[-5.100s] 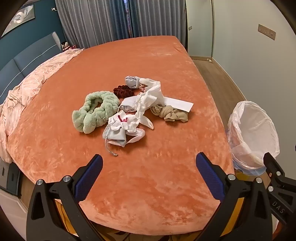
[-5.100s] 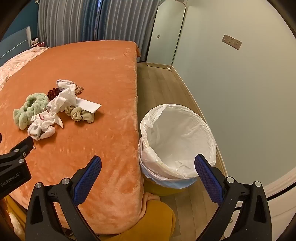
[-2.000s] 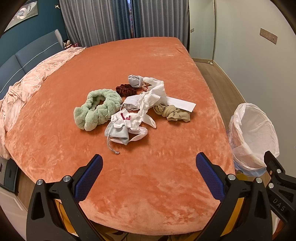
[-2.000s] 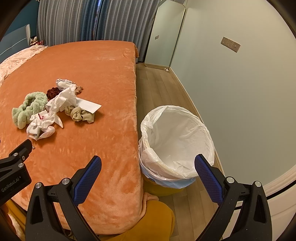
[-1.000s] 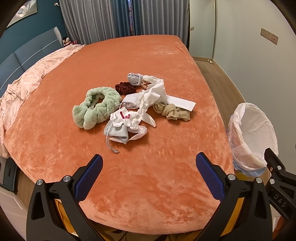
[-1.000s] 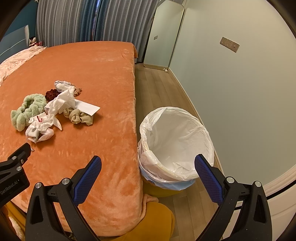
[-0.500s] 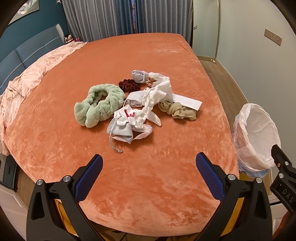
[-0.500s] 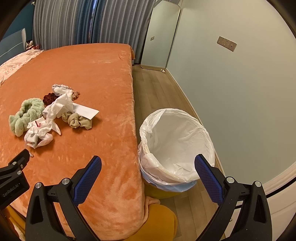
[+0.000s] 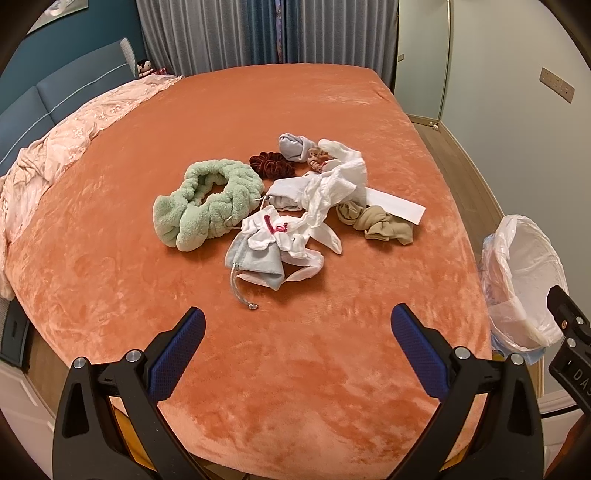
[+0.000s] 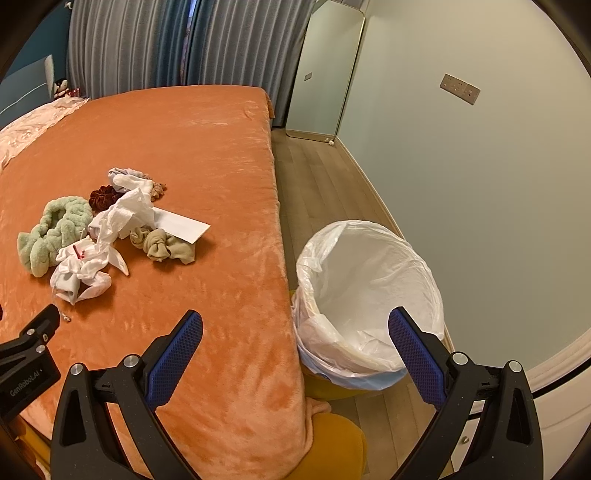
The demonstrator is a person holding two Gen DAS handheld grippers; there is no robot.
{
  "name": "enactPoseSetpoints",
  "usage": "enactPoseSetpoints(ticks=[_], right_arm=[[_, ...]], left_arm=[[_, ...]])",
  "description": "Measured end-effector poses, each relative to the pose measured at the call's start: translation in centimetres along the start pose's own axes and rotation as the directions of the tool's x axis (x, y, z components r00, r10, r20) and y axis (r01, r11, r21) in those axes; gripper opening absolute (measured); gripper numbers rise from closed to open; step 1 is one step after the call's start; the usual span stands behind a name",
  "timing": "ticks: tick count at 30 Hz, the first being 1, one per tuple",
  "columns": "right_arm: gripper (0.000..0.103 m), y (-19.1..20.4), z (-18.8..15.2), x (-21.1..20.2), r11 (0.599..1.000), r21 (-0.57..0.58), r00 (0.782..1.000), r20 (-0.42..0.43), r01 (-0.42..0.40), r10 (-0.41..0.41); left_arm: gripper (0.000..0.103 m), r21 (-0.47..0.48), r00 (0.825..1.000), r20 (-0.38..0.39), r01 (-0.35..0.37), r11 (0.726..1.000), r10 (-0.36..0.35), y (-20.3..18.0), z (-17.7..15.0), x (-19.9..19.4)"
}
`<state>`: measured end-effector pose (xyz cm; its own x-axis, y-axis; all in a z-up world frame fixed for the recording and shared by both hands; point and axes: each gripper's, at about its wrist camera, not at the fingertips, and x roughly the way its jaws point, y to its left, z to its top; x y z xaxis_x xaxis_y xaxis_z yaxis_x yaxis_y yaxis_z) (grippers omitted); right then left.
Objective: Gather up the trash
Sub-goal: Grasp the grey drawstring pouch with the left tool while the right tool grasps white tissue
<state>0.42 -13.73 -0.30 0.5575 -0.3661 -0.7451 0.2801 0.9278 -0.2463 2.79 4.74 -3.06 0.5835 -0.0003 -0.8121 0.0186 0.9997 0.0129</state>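
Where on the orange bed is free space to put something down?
The orange plush bedspread is bare between the clutter pile and both open grippers, and beyond the pile toward the grey curtains. Crowded: around the green fluffy headband and crumpled white tissue.

A home bedroom: a wide bed (image 9: 147,302) under an orange plush blanket, a padded blue headboard (image 9: 66,92), grey curtains (image 9: 229,33), a standing mirror (image 10: 325,70), wood flooring (image 10: 325,184).

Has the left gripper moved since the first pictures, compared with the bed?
Yes. The left gripper has come slightly closer to the pile: the green scrunchie sits lower against the bed's near edge.
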Motion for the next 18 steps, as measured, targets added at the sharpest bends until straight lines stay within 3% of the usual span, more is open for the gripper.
enactPoseSetpoints(ticks=[8,13,18], right_arm=[[0.096,4.2,2.0,1.1,0.998,-0.032,0.998,0.027,-0.053,0.053],[0.096,7.9,3.3,2.6,0.990,-0.046,0.991,0.017,-0.135,0.136],[0.096,12.4,4.8,4.7,0.978,-0.063,0.979,0.003,-0.201,0.202]], left_arm=[[0.096,-0.084,1.000,-0.023,-0.007,0.996,0.005,4.6,1.3,2.7],[0.096,-0.200,0.995,-0.038,-0.096,0.975,0.090,9.7,2.4,4.9],[0.096,-0.266,0.994,-0.045,-0.107,0.958,0.099,13.1,2.7,6.6]])
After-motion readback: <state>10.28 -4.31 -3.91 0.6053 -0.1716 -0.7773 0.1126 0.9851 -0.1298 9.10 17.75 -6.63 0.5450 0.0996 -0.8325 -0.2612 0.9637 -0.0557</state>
